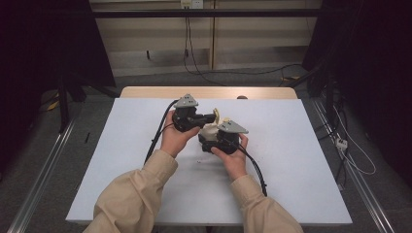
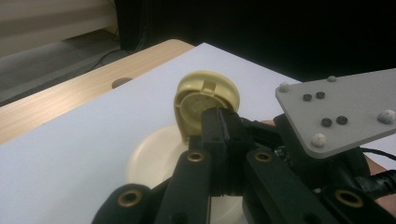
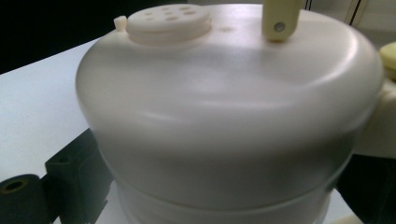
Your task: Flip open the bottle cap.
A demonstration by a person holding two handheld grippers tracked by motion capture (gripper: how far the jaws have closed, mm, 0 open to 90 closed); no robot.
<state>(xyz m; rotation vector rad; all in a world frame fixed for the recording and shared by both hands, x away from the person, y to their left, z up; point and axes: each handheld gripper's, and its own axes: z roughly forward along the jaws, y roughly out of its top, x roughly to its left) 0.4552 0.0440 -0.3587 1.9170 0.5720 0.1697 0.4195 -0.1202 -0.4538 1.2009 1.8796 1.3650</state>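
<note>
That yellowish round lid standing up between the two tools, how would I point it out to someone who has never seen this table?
Start at the white table and find the person's two hands at its middle. Between them sits a cream, dome-shaped plastic container with a small perforated cap on top. The lid is the darker, yellowish disc standing on edge above it, pinched by the left tongs; its ribbed inner face sets it apart.

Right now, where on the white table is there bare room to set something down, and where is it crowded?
The white table is bare left of the left gripper, right of the right gripper out to the edge, and along the near edge beside the sleeves. It is crowded mid-table, where both grippers meet at the cream container and its yellowish flip lid.
</note>
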